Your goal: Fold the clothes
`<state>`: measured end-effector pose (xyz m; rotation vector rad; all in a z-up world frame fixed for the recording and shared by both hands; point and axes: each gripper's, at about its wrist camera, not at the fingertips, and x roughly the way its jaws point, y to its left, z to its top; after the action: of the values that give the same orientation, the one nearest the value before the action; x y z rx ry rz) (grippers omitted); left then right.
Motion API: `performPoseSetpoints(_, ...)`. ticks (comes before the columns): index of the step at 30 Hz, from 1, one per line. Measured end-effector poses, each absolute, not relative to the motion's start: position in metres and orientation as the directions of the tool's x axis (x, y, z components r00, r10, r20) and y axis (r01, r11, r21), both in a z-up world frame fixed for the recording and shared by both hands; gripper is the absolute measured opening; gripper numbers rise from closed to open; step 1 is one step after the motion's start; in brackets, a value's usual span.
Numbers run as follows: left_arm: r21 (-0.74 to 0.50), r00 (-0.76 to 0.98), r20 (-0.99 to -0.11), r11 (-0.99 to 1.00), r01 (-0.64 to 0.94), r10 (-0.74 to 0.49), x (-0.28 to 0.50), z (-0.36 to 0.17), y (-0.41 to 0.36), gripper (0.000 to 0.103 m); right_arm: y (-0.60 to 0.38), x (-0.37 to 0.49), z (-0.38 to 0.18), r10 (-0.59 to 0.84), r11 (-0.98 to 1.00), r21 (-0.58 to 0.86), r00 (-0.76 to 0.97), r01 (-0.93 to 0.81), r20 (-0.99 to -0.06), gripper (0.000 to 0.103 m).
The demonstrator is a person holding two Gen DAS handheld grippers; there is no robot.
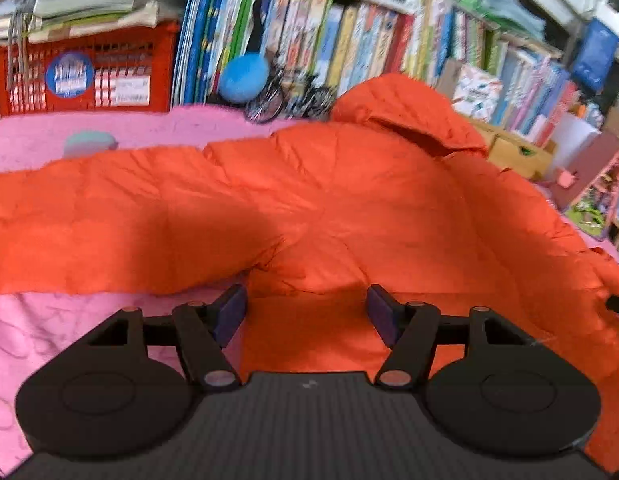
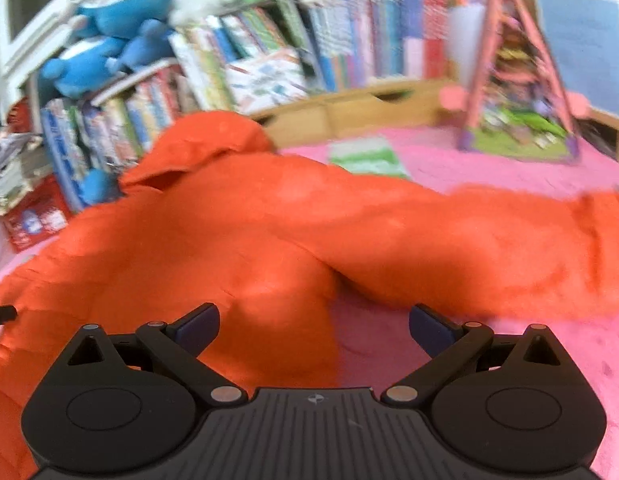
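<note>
Item: orange padded jacket (image 1: 349, 200), hooded, laid spread out on a pink bedcover (image 1: 89, 344). The hood (image 1: 409, 116) lay toward the bookshelves (image 1: 349, 40). In the left wrist view one sleeve (image 1: 109, 224) stretched out to the left across the cover, its lower edge just above a bare strip of pink. In the right wrist view the other sleeve (image 2: 489, 248) ran out to the right, with pink cover showing in the angle between sleeve and body.

Left claw (image 1: 307, 312): jaws spread, nothing between the pads, held over the lower part of the jacket near the underarm of the left sleeve. Whether it touched the fabric could not be told.

Right claw (image 2: 314, 332): jaws spread wide, nothing pinched, held over the jacket's side edge where orange cloth met the pink cover.

Surroundings: a red plastic crate (image 1: 85, 72) with papers stacked on top, at the far left; rows of upright picture books; blue plush toys (image 2: 105, 44) on a shelf; a round blue pompom (image 1: 245, 76) beside the books; a green-and-white booklet (image 2: 367, 156) on the cover beyond the jacket; a pink A-frame rack (image 2: 517, 80) at the far right. Both views were blurred.
</note>
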<state>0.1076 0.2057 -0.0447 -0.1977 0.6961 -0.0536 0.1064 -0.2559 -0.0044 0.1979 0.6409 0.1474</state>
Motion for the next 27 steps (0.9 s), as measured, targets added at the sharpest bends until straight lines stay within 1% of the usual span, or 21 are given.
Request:
performPoseSetpoints(1,-0.195,0.759,-0.644,0.98,-0.035,-0.101,0.111,-0.047,0.204,0.065,-0.258,0.107,-0.009,0.198,0.97,0.234,0.787,-0.071,-0.585,0.102)
performPoseSetpoints(2,-0.195,0.758,-0.645,0.98,-0.045,-0.093,0.111,-0.048,0.204,0.062,-0.26,0.107,-0.013,0.203,0.968,0.24,0.783,-0.071,-0.589,0.102)
performPoseSetpoints(3,-0.197,0.762,-0.641,0.979,-0.051,-0.089,0.112,-0.048,0.203,0.055,-0.259,0.11,-0.016,0.208,0.967,0.245,0.781,-0.072,-0.589,0.103)
performPoseSetpoints(4,-0.202,0.764,-0.639,0.978,-0.056,-0.088,0.112,-0.048,0.204,0.039,-0.258,0.112,-0.018,0.209,0.967,0.241,0.785,-0.079,-0.583,0.103)
performPoseSetpoints(5,-0.22,0.764,-0.638,0.974,-0.061,-0.096,0.113,-0.047,0.206,0.027,-0.256,0.116,-0.018,0.22,0.967,0.239,0.782,-0.094,-0.583,0.096)
performPoseSetpoints(6,-0.242,0.763,-0.637,0.968,-0.063,-0.109,0.113,-0.047,0.207,0.023,-0.254,0.12,-0.017,0.247,0.961,0.249,0.776,-0.12,-0.581,0.088)
performPoseSetpoints(8,-0.265,0.766,-0.631,0.962,-0.062,-0.124,0.113,-0.047,0.207,0.015,-0.25,0.128,-0.016,0.302,0.947,0.273,0.759,-0.17,-0.577,0.048)
performPoseSetpoints(10,-0.251,0.771,-0.625,0.967,-0.05,-0.122,0.106,-0.046,0.202,0.012,-0.243,0.14,-0.015,0.33,0.938,0.289,0.743,-0.191,-0.582,0.039)
performPoseSetpoints(11,-0.254,0.769,-0.625,0.966,-0.041,-0.131,0.101,-0.046,0.198,0.011,-0.24,0.145,-0.014,0.336,0.937,0.286,0.739,-0.199,-0.584,0.034)
performPoseSetpoints(14,-0.271,0.77,-0.617,0.962,-0.015,-0.162,0.081,-0.047,0.186,0.01,-0.228,0.152,-0.011,0.365,0.929,0.279,0.727,-0.243,-0.582,0.028)
performPoseSetpoints(19,-0.187,0.794,-0.596,0.982,0.008,-0.12,0.045,-0.046,0.173,0.01,-0.223,0.137,-0.004,0.418,0.908,0.252,0.712,-0.334,-0.565,0.026)
performPoseSetpoints(21,-0.145,0.804,-0.591,0.989,-0.026,-0.066,0.039,-0.045,0.177,0.011,-0.227,0.13,-0.003,0.391,0.92,0.213,0.719,-0.33,-0.574,0.024)
performPoseSetpoints(25,-0.114,0.808,-0.589,0.986,-0.121,0.031,0.038,-0.042,0.192,0.015,-0.234,0.117,-0.005,0.244,0.966,0.084,0.76,-0.244,-0.602,0.023)
performPoseSetpoints(27,-0.065,0.809,-0.58,0.985,-0.159,0.093,0.036,-0.036,0.195,0.021,-0.239,0.11,-0.005,0.188,0.977,0.039,0.774,-0.208,-0.605,0.023)
